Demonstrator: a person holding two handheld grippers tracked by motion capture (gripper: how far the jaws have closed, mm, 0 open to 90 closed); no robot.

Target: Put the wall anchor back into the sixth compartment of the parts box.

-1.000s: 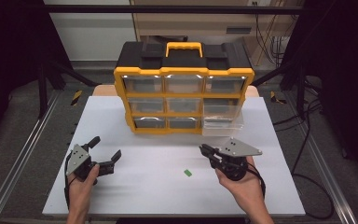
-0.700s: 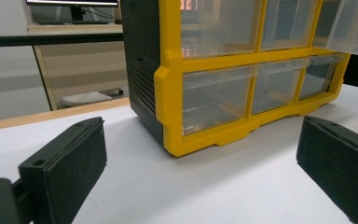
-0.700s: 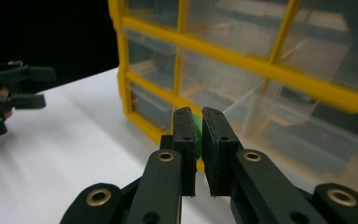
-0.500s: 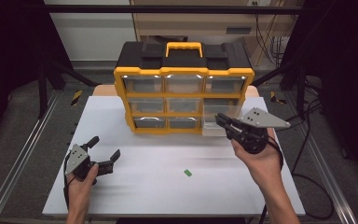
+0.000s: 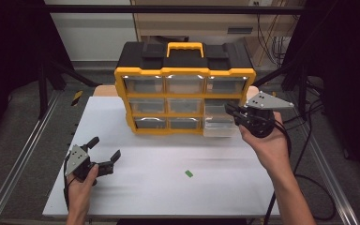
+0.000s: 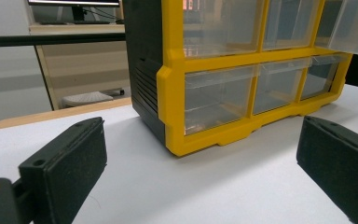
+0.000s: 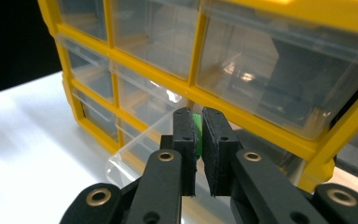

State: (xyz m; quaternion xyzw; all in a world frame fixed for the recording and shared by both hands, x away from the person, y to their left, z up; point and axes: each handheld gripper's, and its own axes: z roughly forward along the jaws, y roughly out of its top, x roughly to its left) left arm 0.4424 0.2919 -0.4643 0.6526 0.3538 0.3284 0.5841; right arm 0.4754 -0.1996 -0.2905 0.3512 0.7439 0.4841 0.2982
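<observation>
A yellow and black drawer organizer [image 5: 185, 75] stands at the back of the white table [image 5: 159, 197]. Its lower right clear drawer [image 5: 218, 130] is pulled out. My right gripper [image 5: 229, 110] hovers just above that drawer, at the organizer's right side. In the right gripper view its jaws [image 7: 199, 114] are shut on a small green piece [image 7: 196, 127], with the open drawer [image 7: 135, 149] below. My left gripper [image 5: 106, 146] rests on the table at the front left, open and with nothing in it. In the left gripper view the organizer [image 6: 214, 93] is ahead of its spread jaws.
Another small green piece [image 5: 189, 173] lies on the table in front of the organizer. Metal rails [image 5: 23, 154] run along both sides of the table. A cable [image 5: 304, 187] trails from the right gripper off the table's right edge.
My right gripper has risen from the front of the table and moved back to the organizer's lower right drawer. The left gripper and the green piece on the table have stayed put.
</observation>
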